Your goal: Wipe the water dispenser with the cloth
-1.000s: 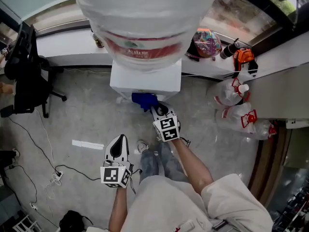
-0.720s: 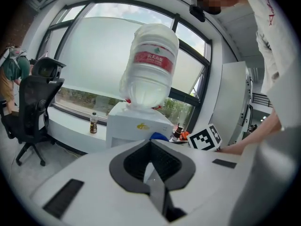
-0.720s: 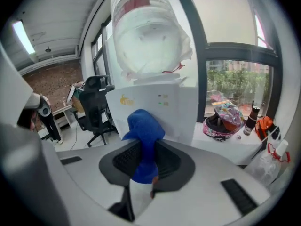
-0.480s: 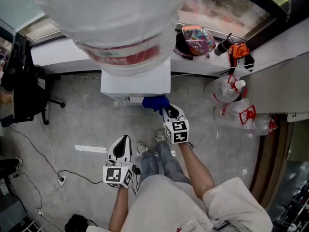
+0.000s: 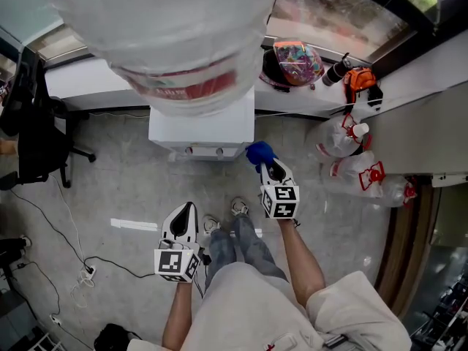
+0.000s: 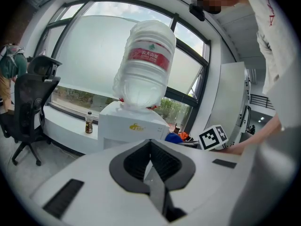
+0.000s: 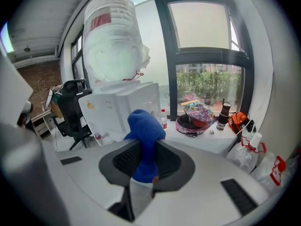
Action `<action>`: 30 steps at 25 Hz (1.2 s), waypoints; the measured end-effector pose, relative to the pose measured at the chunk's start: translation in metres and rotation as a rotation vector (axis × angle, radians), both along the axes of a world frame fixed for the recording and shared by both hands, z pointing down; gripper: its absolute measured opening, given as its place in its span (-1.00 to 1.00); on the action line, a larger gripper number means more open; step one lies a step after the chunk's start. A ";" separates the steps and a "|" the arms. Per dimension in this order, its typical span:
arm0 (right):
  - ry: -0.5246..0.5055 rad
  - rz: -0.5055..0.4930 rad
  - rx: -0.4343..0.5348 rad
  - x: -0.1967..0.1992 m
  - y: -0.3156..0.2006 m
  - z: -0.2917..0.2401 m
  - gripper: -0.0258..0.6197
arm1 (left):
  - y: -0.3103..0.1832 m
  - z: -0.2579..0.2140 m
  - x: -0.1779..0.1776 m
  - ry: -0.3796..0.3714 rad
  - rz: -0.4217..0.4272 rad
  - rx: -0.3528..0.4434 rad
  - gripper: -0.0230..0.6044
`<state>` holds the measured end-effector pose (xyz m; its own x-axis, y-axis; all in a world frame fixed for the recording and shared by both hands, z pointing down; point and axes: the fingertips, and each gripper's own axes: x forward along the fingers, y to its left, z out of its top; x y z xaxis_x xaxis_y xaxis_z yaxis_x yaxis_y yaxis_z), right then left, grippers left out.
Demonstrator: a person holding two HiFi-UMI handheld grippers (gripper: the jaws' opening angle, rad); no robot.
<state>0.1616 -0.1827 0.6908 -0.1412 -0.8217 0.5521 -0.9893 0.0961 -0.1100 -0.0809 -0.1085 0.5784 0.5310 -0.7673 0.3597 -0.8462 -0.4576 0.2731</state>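
Observation:
The white water dispenser (image 5: 201,129) stands in front of me, with its big clear bottle (image 5: 168,28) filling the top of the head view. My right gripper (image 5: 264,164) is shut on a bunched blue cloth (image 5: 259,152), just off the dispenser's right front corner and apart from it. In the right gripper view the cloth (image 7: 145,134) stands up between the jaws of the right gripper (image 7: 146,149), and the dispenser (image 7: 123,108) is behind it to the left. My left gripper (image 5: 187,210) hangs low near my feet, shut and empty. The left gripper (image 6: 150,144) faces the dispenser (image 6: 131,126).
A black office chair (image 5: 33,123) stands at the left. The window sill (image 5: 307,97) carries a colourful helmet (image 5: 296,61), a dark flask and an orange item (image 5: 362,79). Clear bags with red-capped bottles (image 5: 355,163) lie at the right. Cables (image 5: 80,269) run over the floor at lower left.
My right gripper has carried the blue cloth to the right, from the dispenser's front face to beyond its right front corner. The left gripper has stayed where it was.

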 end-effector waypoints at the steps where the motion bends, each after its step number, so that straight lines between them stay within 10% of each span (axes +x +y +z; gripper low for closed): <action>1: 0.005 -0.001 0.004 0.003 0.000 -0.002 -0.67 | -0.001 0.000 0.001 0.001 0.002 0.002 -0.89; 30: -0.037 -0.095 0.273 -0.088 0.064 -0.164 -0.67 | 0.028 -0.089 -0.003 0.007 0.087 0.205 -0.89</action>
